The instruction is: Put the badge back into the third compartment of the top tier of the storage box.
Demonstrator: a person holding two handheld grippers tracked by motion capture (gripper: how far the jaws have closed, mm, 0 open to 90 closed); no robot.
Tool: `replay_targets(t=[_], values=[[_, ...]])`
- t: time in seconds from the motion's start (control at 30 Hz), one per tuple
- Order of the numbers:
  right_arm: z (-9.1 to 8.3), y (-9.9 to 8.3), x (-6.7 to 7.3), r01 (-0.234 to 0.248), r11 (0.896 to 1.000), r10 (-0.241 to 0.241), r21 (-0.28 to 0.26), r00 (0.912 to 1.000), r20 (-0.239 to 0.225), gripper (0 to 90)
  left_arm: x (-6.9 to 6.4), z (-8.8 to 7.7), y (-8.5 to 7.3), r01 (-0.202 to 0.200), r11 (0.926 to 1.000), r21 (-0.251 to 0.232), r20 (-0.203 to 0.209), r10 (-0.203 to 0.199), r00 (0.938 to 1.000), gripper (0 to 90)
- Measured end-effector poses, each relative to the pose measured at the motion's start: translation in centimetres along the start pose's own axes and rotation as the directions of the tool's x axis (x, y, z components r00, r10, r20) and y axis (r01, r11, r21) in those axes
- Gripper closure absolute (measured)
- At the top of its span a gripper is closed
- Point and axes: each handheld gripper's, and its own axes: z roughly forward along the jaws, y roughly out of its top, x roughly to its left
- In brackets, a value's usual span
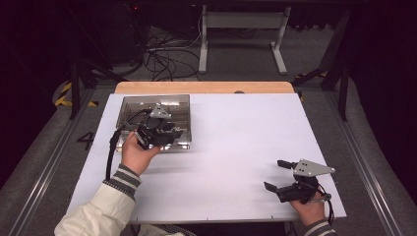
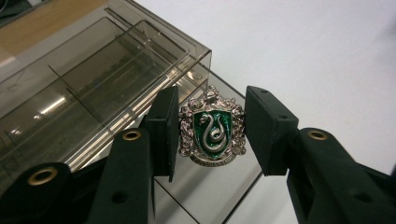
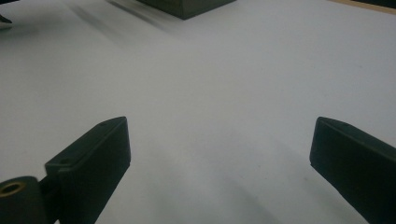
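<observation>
Pinching a silver-and-green snake crest badge (image 2: pixel 212 127) between its pads, the left gripper (image 2: pixel 209 130) holds it over the near corner of a smoky clear compartment box (image 2: pixel 93 79) at the white table's (image 1: pixel 236 137) left rear. Its visible compartments look bare. Well apart, the right gripper (image 3: pixel 219 154) hovers, jaws spread wide.

The worktop (image 1: pixel 236 147) wears a plain white covering, with a strip of pale wood (image 1: pixel 204 87) bare along its far edge. Grey carpeted floor (image 1: pixel 236 54) surrounds it. Beyond the far edge stands a white metal frame (image 1: pixel 243 22) on two long feet, and a tangle of black cables (image 1: pixel 164 59) lies on the floor beside it. Metal rails (image 1: pixel 366 167) run along both sides of the worktop. Yellow-and-black hazard tape (image 1: pixel 63 94) marks the floor at left. The surroundings beyond are dark, with black stand legs (image 1: pixel 81 73) visible.
</observation>
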Motion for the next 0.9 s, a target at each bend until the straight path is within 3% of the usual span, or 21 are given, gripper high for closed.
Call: replay_targets(t=[0.9], values=[[0.0, 0.0, 0.0, 0.0, 1.0, 0.0, -0.001, 1.0, 0.0, 5.9, 0.5, 1.3, -0.6, 0.018, 0.9945, 0.104, 0.029, -0.021, 0.9993, 56.6]])
